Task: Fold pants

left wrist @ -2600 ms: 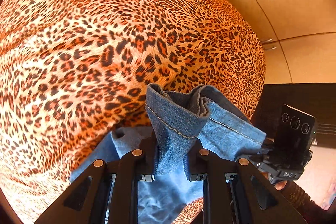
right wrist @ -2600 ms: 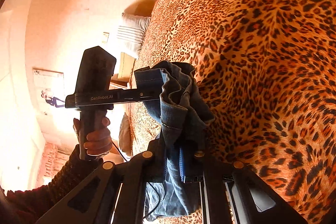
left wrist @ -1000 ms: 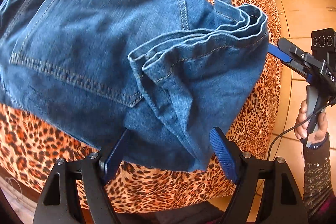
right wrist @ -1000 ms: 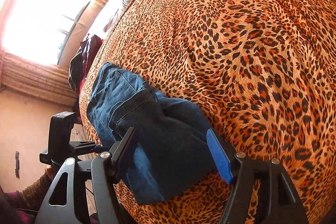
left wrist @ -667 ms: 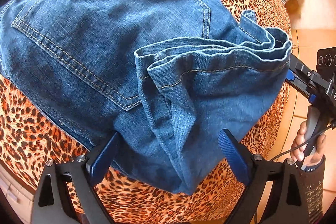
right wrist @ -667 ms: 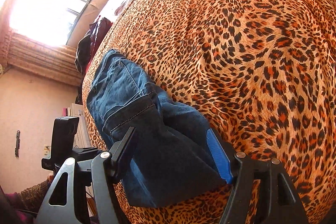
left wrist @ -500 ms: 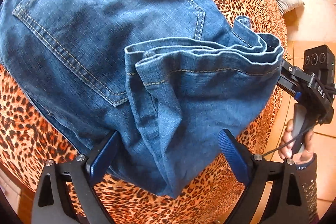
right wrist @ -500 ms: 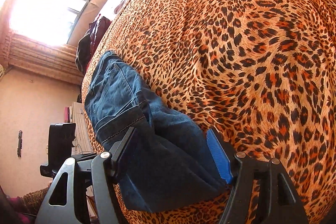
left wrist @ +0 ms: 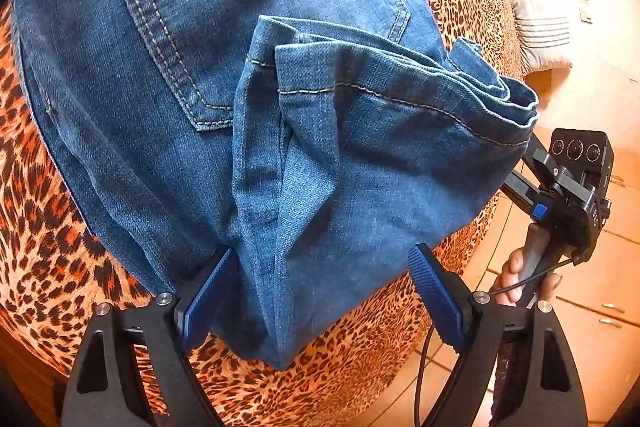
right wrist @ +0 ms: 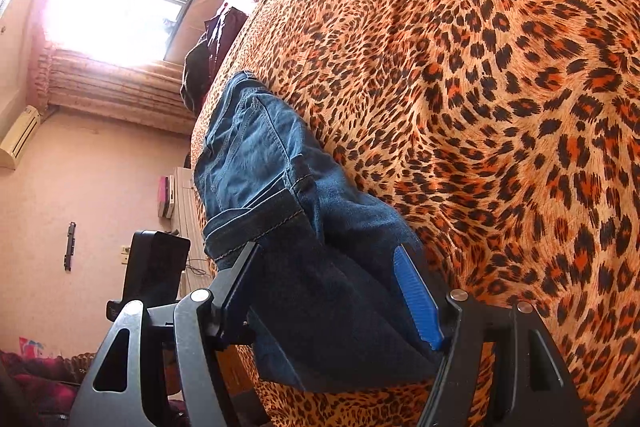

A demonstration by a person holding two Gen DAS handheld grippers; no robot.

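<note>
With jeans (left wrist: 248,75) folded over at near edge of bed (left wrist: 44,219), hems laid across seat: main fold done, tidying left. Left hand-held gripper (left wrist: 320,291) closing a little, denim between pads, unpinched. Right hand-held gripper (right wrist: 328,291) spread wide, straddling folded corner, no clamp.

Folded pants (left wrist: 304,131) on the bedspread (right wrist: 500,75) (near its edge)
</note>
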